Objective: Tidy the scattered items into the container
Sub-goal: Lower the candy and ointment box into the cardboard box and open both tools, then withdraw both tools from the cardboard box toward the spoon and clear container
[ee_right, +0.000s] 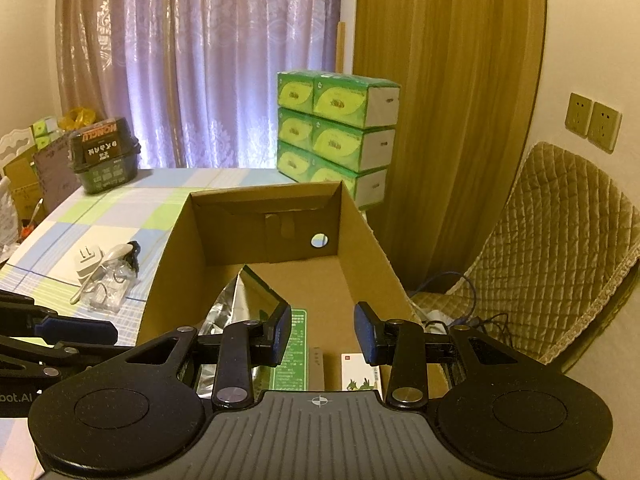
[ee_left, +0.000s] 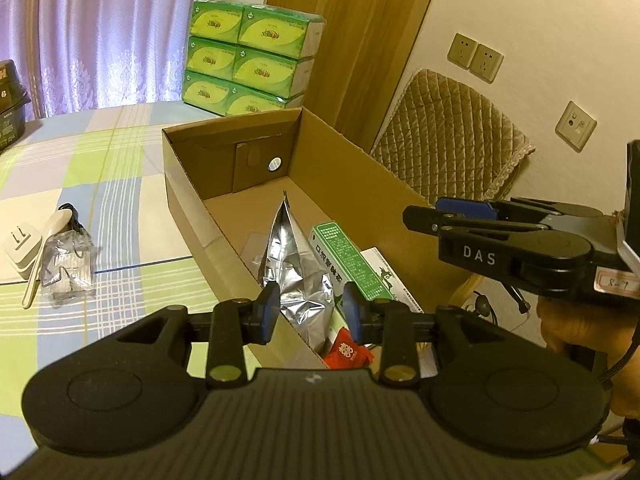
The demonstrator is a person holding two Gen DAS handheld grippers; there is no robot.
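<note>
One box (ee_left: 188, 184), six tissue packs (ee_left: 250, 58)

Left tool (ee_left: 310, 312) and right tool (ee_right: 323, 334) both seemingly parted, empty

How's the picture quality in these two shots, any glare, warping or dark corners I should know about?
Left wrist view: fisheye bends the cardboard box walls and the door frame; the foil bag throws bright glare; corners go black. Right wrist view: the backlit curtain glows purple and washed out, the tissue packs stay sharp, and the room light is warm yellow.
</note>
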